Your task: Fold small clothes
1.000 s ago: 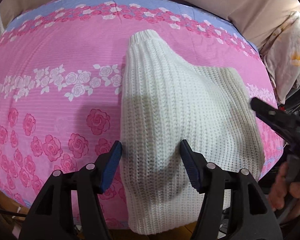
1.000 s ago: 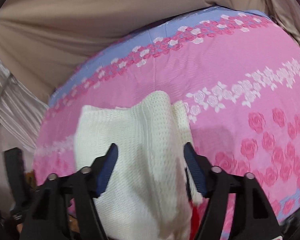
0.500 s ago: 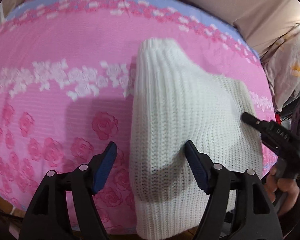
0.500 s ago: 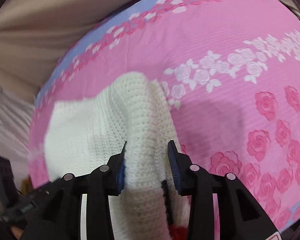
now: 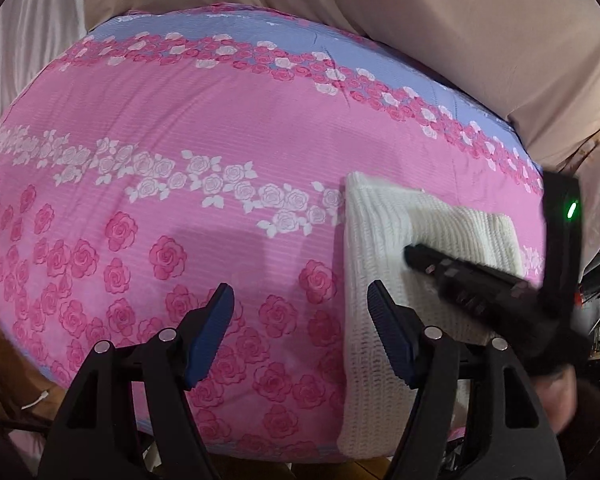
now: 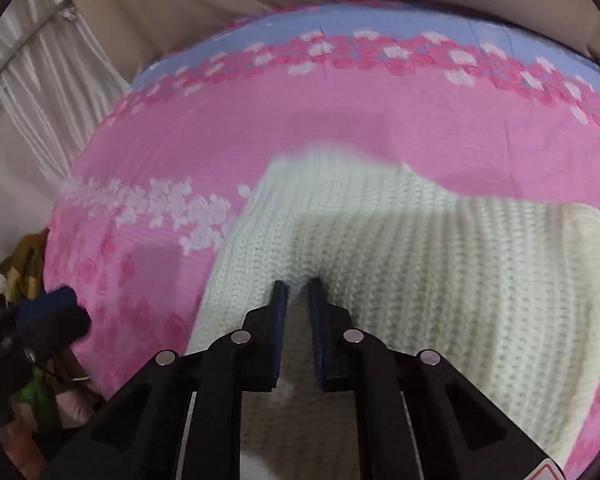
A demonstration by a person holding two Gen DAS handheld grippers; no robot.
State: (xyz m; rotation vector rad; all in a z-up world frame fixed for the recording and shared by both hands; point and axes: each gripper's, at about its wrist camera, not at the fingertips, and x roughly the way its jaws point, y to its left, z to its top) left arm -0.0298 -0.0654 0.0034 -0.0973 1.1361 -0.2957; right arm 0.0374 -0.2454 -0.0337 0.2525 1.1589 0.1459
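**One white sweater, pinched by one gripper**

One knitted white sweater (image 6: 440,280) lies on the pink bedspread (image 5: 220,128) with roses, near its front edge. The right gripper (image 6: 298,286) has just been closing its jaws, and now they pinch a little bump of the sweater's knit between them. The left gripper (image 5: 300,304) is wide open over the bedspread just beside the sweater's edge, holding nothing.

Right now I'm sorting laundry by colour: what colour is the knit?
Cream white knit, clearest in the right wrist view.
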